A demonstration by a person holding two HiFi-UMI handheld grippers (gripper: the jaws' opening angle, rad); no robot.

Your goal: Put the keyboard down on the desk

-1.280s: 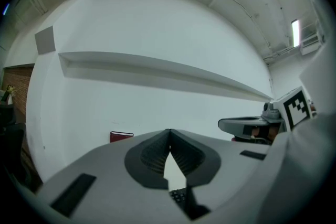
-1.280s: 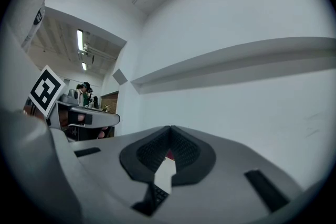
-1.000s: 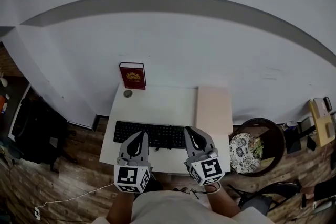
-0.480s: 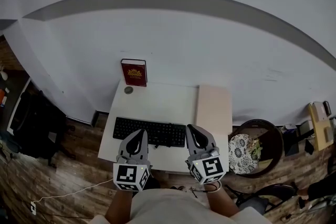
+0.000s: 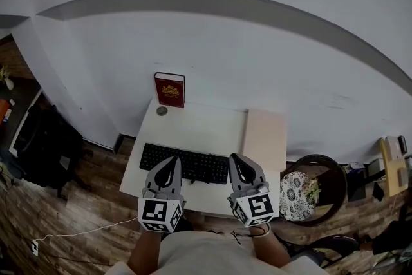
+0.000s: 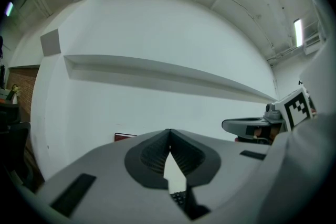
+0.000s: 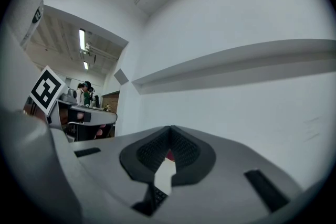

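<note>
The black keyboard (image 5: 187, 163) lies flat on the white desk (image 5: 199, 129), close to its front edge. My left gripper (image 5: 173, 160) hangs over the keyboard's left half and my right gripper (image 5: 233, 158) over its right end, both shut with nothing between the jaws. In the left gripper view the pads of the left gripper (image 6: 169, 134) meet at the tip, and a few keys of the keyboard (image 6: 180, 198) show below them. In the right gripper view the right gripper (image 7: 170, 129) is likewise shut, with the keyboard (image 7: 157, 195) under the jaws.
A red book (image 5: 170, 89) stands at the desk's back left against the wall, with a small round object (image 5: 161, 111) in front of it. A pale pink board (image 5: 265, 138) covers the desk's right side. A round chair (image 5: 297, 192) stands right of the desk, a dark bag (image 5: 45, 151) left.
The head view has shifted a little, so the desk sits slightly lower and further right. Both grippers stay shut over the keyboard's front edge.
</note>
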